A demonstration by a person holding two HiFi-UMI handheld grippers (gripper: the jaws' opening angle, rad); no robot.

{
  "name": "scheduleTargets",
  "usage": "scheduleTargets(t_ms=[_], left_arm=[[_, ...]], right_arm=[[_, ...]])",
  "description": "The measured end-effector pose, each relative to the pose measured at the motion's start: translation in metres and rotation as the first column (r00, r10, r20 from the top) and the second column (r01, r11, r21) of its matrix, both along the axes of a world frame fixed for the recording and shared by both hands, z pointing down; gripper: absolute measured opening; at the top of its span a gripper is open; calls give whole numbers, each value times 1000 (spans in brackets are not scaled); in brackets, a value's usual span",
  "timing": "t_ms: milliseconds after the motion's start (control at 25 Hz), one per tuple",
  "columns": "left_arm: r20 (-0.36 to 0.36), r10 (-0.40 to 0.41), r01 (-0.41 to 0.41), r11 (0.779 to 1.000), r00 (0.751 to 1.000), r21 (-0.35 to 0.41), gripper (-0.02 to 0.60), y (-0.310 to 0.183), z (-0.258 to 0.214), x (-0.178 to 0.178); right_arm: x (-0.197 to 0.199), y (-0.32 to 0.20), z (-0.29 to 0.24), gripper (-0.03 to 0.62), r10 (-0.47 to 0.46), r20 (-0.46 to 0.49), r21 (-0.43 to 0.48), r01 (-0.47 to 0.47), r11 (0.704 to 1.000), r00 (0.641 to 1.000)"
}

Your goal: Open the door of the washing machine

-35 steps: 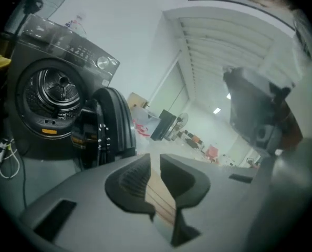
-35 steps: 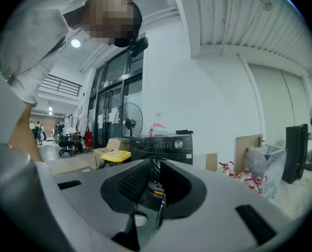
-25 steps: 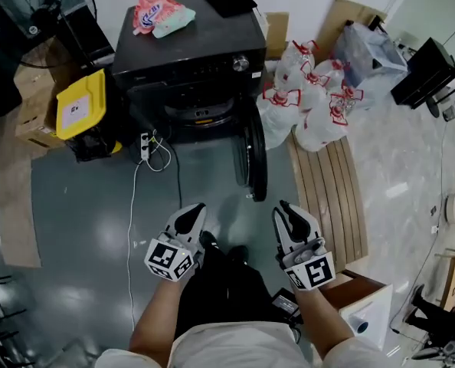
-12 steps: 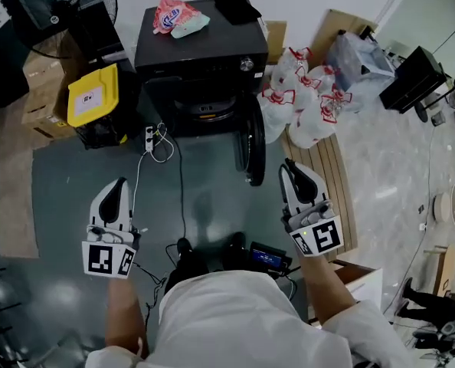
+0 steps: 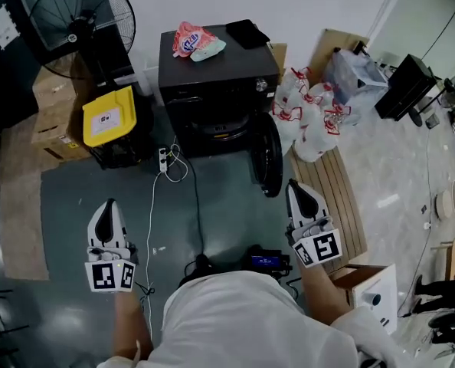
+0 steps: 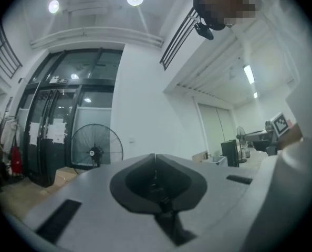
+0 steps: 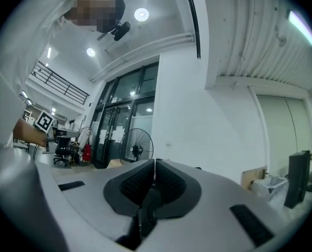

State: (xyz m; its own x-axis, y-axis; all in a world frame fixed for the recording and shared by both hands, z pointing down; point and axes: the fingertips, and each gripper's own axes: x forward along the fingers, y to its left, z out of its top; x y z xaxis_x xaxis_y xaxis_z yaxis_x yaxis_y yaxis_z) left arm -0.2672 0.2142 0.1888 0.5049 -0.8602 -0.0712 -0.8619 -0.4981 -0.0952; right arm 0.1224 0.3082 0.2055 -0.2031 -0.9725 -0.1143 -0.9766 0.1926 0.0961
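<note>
Grey floor runs up to a white wall, seen from above. At far left a black fan [image 5: 82,21] stands by the wall, with cardboard boxes [image 5: 50,102] below it and a yellow-lidded bin [image 5: 109,116] just beside them. Nearer the person, the left gripper [image 5: 109,208] is held level over bare floor, well apart from everything. Its own view shows the jaws pressed together with nothing between them, pointing across the room towards the fan and glass doors. A white power strip [image 5: 164,159] with loose cable lies on the floor in front of the bin. The dark washer [image 5: 216,71] sits against the wall at centre, with a pink packet [image 5: 193,38] and a flat black item [image 5: 247,33] on its top. Its round door [image 5: 266,153] stands open, swung out on the washer's right side and seen nearly edge-on, leaving the drum mouth uncovered. The right gripper [image 5: 298,188] is held level just below and to the right of the door, not touching it. Its jaws are also together and empty. White bags [image 5: 308,113] with red print are heaped to the right of the washer, a slatted wooden board [image 5: 338,190] lies below them, and a black case [image 5: 404,87] stands further right.
</note>
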Motion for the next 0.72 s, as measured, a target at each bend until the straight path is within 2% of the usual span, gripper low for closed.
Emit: scheduleTargets(t_ms=[120, 240, 400, 560, 720], left_arm=[[-2, 10, -10, 998, 1000, -69, 9, -2, 35, -15], [8, 55, -54, 992, 998, -116, 9, 2, 60, -13], [21, 74, -70, 988, 997, -135, 10, 6, 83, 2], [36, 74, -68, 986, 997, -154, 9, 15, 94, 27], [37, 73, -65, 982, 997, -177, 10, 24, 95, 50]], right_arm=[[-20, -1, 9, 34, 22, 7, -17, -22, 1000, 1000], [-34, 4, 12, 34, 39, 4, -22, -39, 999, 999], [-41, 14, 19, 34, 31, -39, -20, -32, 999, 999], [-26, 14, 51, 34, 40, -24, -89, -42, 995, 999], [-22, 14, 56, 34, -23, -28, -97, 20, 995, 999]])
